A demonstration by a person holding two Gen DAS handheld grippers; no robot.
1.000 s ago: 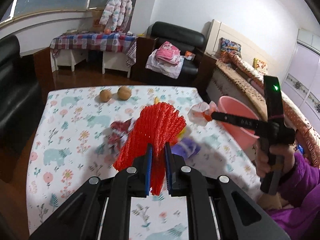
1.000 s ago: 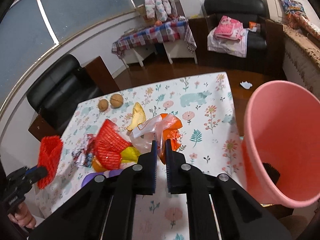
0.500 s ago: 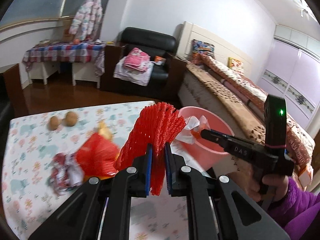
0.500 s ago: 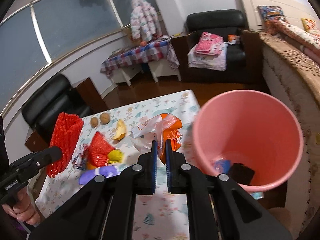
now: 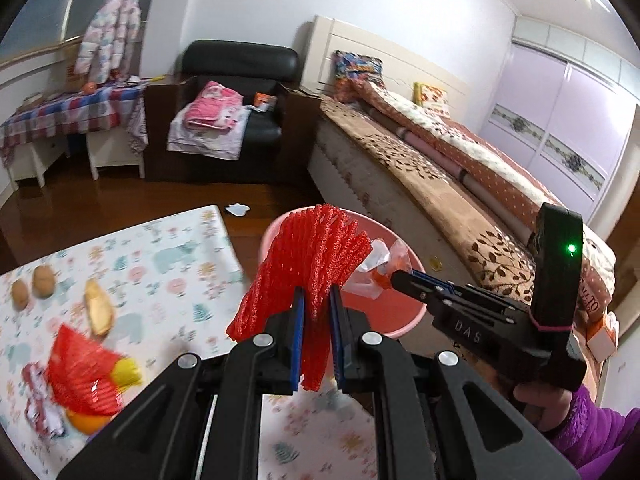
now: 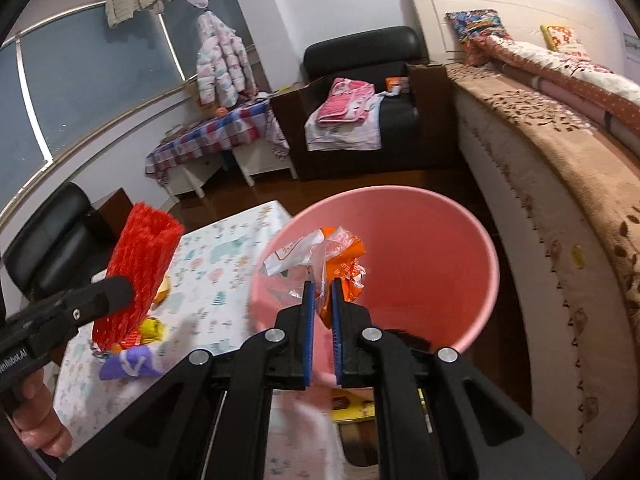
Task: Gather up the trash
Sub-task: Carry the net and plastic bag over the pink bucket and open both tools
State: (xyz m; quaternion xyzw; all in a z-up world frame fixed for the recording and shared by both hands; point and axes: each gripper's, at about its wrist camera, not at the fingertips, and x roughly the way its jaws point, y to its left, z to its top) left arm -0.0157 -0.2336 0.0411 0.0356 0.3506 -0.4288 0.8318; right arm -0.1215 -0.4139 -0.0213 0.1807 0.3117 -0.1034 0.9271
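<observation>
My left gripper (image 5: 316,300) is shut on a red foam fruit net (image 5: 316,256) and holds it up near the rim of the pink bucket (image 5: 394,316). My right gripper (image 6: 320,292) is shut on a crumpled clear and orange plastic wrapper (image 6: 340,256) and holds it over the mouth of the pink bucket (image 6: 420,240). The net also shows in the right wrist view (image 6: 140,268), left of the bucket. More trash lies on the floral table (image 5: 168,264): a red net bag (image 5: 82,372), a yellow wrapper (image 5: 128,372) and a purple wrapper (image 6: 128,364).
Two brown round fruits (image 5: 34,284) and a peel (image 5: 98,308) lie on the table. A bed (image 5: 440,168) runs along the right. A black armchair (image 5: 240,112) with clothes and a checked side table (image 5: 68,116) stand behind, across the wooden floor.
Both grippers have swung right, away from the table, toward the bucket. The wrapper now hangs over the bucket's mouth and the red net is near its rim.
</observation>
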